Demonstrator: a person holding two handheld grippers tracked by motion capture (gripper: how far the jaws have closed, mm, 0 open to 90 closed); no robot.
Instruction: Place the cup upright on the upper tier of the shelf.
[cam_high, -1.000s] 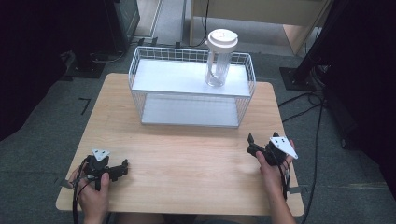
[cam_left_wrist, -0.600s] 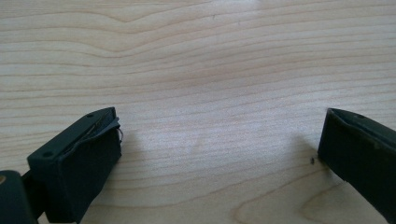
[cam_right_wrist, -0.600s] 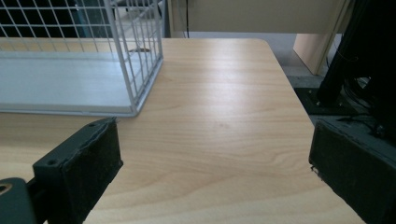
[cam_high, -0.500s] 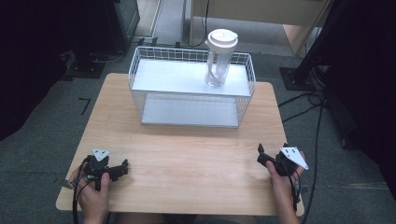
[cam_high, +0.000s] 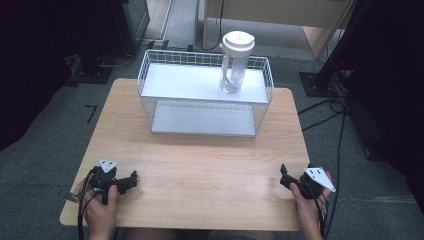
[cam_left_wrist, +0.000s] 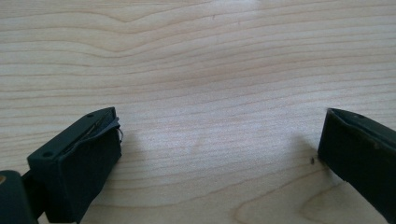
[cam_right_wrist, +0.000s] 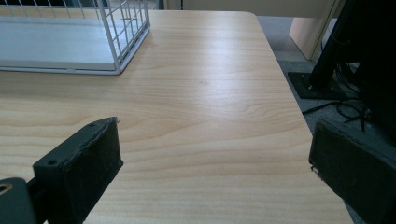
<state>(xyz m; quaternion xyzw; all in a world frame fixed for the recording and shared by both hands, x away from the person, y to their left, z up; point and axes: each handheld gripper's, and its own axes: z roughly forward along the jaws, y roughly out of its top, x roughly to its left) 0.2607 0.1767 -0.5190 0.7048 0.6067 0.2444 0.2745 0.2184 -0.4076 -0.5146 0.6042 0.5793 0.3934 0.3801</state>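
Now, field lines as follows.
Bottle (cam_high: 235, 62): clear plastic, tall and rounded, white round lid; upright in the far right part of the basket.
Basket (cam_high: 205, 58): white wire grid, rectangular, pale flat floor; far middle of the table (cam_high: 200, 160), its near corner at (cam_right_wrist: 122, 65).
Table: light wood, wavy grain, rounded corners.
Left gripper (cam_high: 127, 181): near left, jaws spread wide over bare wood, holding nothing.
Right gripper (cam_high: 286, 176): near right edge, black padded jaws wide apart, empty.
Hard to make out: bottle's inside, blurred behind wire.
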